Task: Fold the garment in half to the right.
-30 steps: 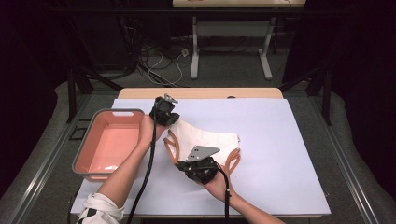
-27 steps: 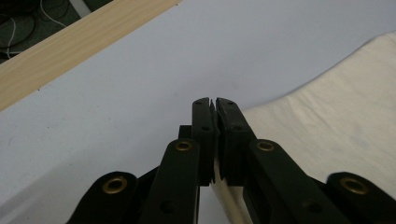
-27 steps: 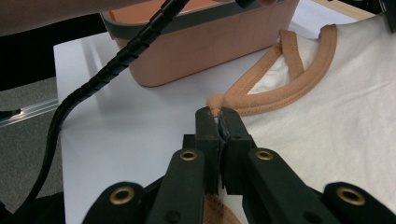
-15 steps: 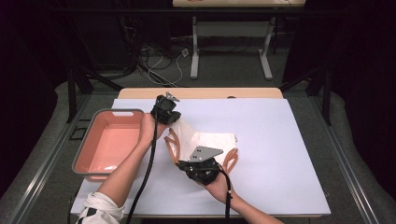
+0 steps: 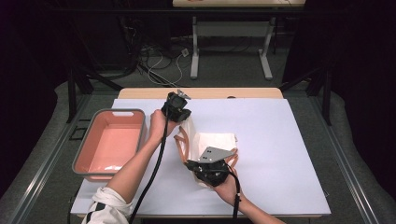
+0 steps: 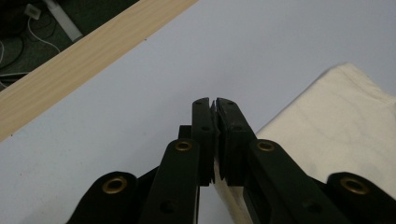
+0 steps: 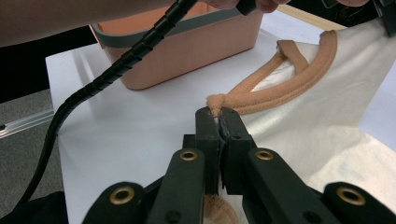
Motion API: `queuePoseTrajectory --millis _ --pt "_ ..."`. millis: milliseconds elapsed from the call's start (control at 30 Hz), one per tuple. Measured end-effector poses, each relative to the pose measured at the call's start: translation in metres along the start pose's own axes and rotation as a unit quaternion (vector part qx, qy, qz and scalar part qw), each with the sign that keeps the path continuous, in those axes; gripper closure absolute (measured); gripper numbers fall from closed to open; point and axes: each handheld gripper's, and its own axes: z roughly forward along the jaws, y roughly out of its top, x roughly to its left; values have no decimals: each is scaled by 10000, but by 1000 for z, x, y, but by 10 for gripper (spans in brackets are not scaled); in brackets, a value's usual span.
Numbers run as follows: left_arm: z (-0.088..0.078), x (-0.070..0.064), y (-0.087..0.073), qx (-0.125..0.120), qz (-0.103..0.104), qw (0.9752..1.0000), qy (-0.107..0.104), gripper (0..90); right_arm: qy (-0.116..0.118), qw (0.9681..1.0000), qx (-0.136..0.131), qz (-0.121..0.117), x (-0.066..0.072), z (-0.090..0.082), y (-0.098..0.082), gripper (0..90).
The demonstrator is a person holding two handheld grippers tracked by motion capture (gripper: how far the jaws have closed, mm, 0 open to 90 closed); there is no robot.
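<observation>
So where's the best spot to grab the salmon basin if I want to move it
Grip the salmon basin at the slot handle in its far rim, coming straight down from above. Its walls stand upright and the grey-edged rim is thin enough for jaws to straddle; probably easiest for the left gripper, the nearer one.

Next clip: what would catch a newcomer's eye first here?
A cream cloth tote bag with orange woven handles lies mid-table on the white sheet, pinched from two sides. The left hand-held gripper is shut on its far edge and the right hand-held gripper is shut on the near edge by a handle. At the table's left edge sits a salmon-pink plastic tub with a grey rim.
</observation>
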Motion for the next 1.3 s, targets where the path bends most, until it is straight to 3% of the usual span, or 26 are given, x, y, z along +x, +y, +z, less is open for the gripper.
queuePoseTrajectory --millis 267,567,1033,1300 --pt "7 -11 9 33 119 9999 -102 866 -115 9999 -42 68 -3 -13 -4 882" --pt "18 -24 17 -17 109 9997 -207 866 -208 9997 -17 140 -9 -25 -11 882" --pt "45 -44 21 0 142 9990 -425 866 -345 9989 206 236 -15 -39 -27 882" --pt "59 -56 20 0 141 9985 -537 864 -384 9978 499 230 -20 -43 -38 882"
